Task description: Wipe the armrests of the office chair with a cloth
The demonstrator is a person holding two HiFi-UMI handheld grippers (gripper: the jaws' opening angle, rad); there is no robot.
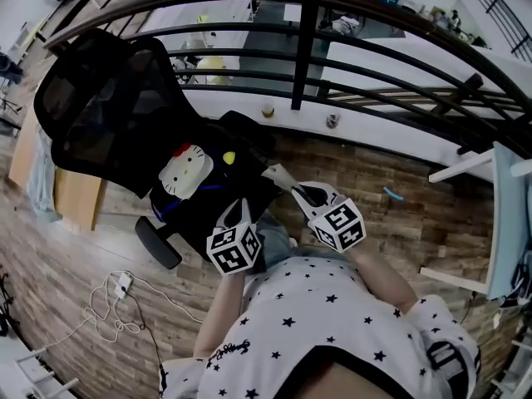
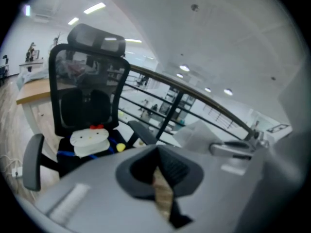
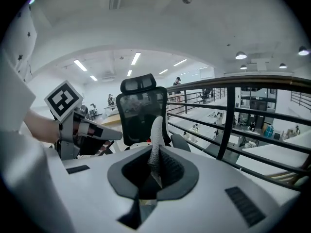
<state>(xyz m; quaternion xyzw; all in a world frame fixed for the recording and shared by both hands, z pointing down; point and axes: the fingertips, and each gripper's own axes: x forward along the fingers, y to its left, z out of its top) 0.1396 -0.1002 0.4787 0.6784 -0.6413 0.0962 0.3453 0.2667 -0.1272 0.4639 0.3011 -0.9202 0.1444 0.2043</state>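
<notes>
A black mesh office chair [image 1: 108,115] stands left of centre, with a white cat plush [image 1: 184,173] on its seat. One armrest [image 1: 158,243] sticks out low at the near left. The other armrest [image 1: 248,130] is on the railing side. My right gripper [image 1: 293,188] hovers beside the seat, shut on a pale cloth [image 3: 156,132] that stands up from between its jaws [image 3: 154,164]. My left gripper [image 1: 234,213] hangs over the seat's front edge, its jaws [image 2: 158,161] together and holding nothing. From the left gripper view, the cloth [image 2: 197,132] hangs at the right gripper [image 2: 238,148].
A black metal railing [image 1: 303,52] runs behind the chair, with a drop to a lower floor beyond. Cables and a power strip [image 1: 120,285] lie on the wood floor at the near left. A wooden desk [image 1: 75,198] is left, white furniture [image 1: 499,214] right.
</notes>
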